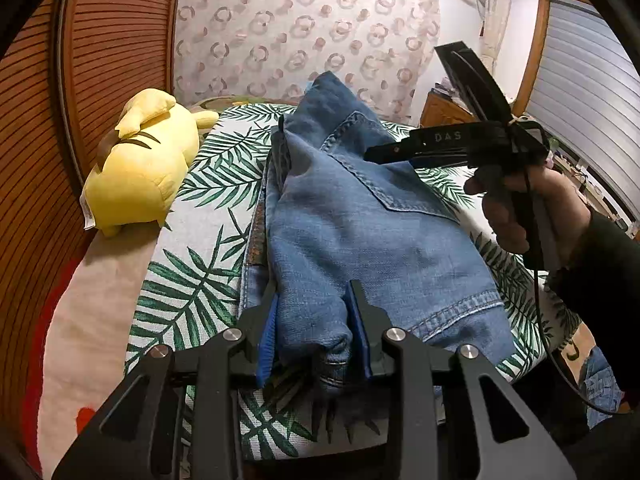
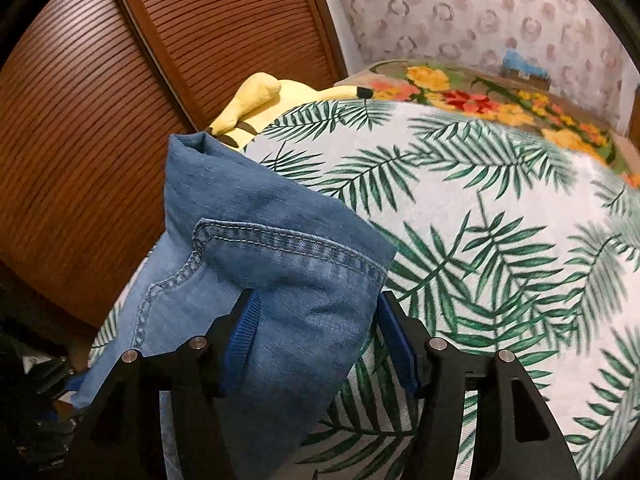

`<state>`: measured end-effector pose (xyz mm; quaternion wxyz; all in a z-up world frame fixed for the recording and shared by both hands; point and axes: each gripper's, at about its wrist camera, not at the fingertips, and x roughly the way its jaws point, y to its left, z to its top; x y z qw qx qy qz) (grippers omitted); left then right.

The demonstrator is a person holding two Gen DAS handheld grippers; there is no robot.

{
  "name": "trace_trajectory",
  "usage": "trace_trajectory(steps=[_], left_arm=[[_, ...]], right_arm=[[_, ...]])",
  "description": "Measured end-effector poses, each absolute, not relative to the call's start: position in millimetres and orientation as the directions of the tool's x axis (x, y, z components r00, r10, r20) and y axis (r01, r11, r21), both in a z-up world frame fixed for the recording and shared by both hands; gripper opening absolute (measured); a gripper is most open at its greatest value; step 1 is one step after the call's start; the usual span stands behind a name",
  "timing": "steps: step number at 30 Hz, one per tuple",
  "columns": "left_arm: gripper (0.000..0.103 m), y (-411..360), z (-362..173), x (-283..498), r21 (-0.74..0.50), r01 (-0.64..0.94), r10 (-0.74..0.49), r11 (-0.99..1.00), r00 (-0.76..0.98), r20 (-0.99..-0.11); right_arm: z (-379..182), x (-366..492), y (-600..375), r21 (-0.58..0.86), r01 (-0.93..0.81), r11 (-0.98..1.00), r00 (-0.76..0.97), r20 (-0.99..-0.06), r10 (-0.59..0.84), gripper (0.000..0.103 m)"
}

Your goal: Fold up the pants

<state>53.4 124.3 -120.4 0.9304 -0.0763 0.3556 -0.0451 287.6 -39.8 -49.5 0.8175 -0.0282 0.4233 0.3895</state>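
Blue denim pants (image 1: 360, 232) lie bunched on a bed with a palm-leaf cover (image 1: 192, 280), and one corner stands up in a peak at the far end. My left gripper (image 1: 314, 300) is shut on a thick fold at the near end of the pants. My right gripper (image 1: 372, 155), held in a hand (image 1: 508, 208), hovers over the back pocket. In the right wrist view the right gripper (image 2: 318, 300) stands wide. The raised denim (image 2: 280, 248) sits between its fingers; the left pad (image 2: 240, 340) touches it and the right pad stands clear.
A yellow plush toy (image 1: 140, 168) lies at the bed's left edge against a brown louvred wooden door (image 1: 100, 40). A floral blanket (image 2: 460, 96) covers the far end below patterned wallpaper. The leaf cover (image 2: 480, 240) stretches out to the right of the pants.
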Motion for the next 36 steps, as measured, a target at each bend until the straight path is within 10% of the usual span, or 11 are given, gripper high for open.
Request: trace_trajectory(steps=[9, 17, 36], left_arm=[[0.028, 124, -120, 52, -0.185, 0.045, -0.155, 0.982, 0.751, -0.642], [0.015, 125, -110, 44, -0.202, 0.052, -0.168, 0.978, 0.77, -0.616], [0.013, 188, -67, 74, -0.206, 0.005, -0.113, 0.979, 0.847, -0.52]], right_arm=[[-57, 292, -45, 0.317, -0.67, 0.672, 0.318, -0.695, 0.645, 0.062], [-33, 270, -51, 0.301, -0.678, 0.671, 0.378, -0.64, 0.669, 0.027], [63, 261, 2, 0.149, -0.807, 0.572, 0.43, -0.516, 0.741, 0.023]])
